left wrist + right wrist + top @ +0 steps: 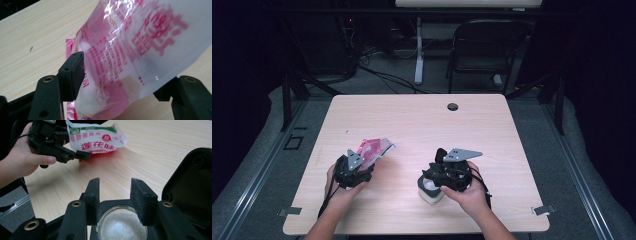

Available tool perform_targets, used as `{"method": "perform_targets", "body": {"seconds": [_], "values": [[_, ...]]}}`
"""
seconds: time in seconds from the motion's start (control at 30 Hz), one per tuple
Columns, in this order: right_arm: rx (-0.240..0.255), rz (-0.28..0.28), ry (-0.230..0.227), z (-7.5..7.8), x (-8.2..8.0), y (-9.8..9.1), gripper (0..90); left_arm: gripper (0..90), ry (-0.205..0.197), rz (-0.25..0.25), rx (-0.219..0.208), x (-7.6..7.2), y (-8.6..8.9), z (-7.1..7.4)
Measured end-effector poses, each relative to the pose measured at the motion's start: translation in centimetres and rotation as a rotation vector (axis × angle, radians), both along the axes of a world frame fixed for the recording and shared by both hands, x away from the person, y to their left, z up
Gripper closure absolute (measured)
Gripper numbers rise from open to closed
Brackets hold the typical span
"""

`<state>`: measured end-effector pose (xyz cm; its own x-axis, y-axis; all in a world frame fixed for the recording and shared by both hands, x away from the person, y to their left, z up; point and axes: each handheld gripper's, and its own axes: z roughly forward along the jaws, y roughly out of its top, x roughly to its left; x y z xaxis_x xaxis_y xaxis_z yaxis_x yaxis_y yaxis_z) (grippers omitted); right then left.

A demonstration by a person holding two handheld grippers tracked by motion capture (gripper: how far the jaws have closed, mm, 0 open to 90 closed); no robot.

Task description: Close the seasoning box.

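Observation:
A pink and white printed plastic bag (374, 148) (96, 140) is held off the table at a tilt, its lower end between the jaws of my left gripper (363, 166) (117, 82), which is shut on it. In the left gripper view the bag (140, 45) looks translucent with red print. My right gripper (433, 182) (115, 187) sits at the front right, its jaws closed around the top of a small white jar (430, 194). White granules (122, 227) fill the jar. A black lid (195, 185) stands flipped open beside it.
The light wooden table (422, 120) has a round cable hole (452, 106) near its far edge. Behind the table stand a dark folding chair (487, 45) and a white desk leg (418, 50), with cables on the floor.

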<state>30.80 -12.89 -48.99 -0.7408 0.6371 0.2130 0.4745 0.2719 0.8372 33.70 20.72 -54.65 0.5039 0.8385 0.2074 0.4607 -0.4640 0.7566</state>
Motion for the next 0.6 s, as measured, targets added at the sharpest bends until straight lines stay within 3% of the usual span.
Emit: {"method": "perform_targets", "body": {"seconds": [0.6], "values": [[-0.002,-0.002,0.0,0.0,0.0,0.0,59.4,36.4,0.033,-0.066,-0.019,-0.7,-2.0,0.4]]}}
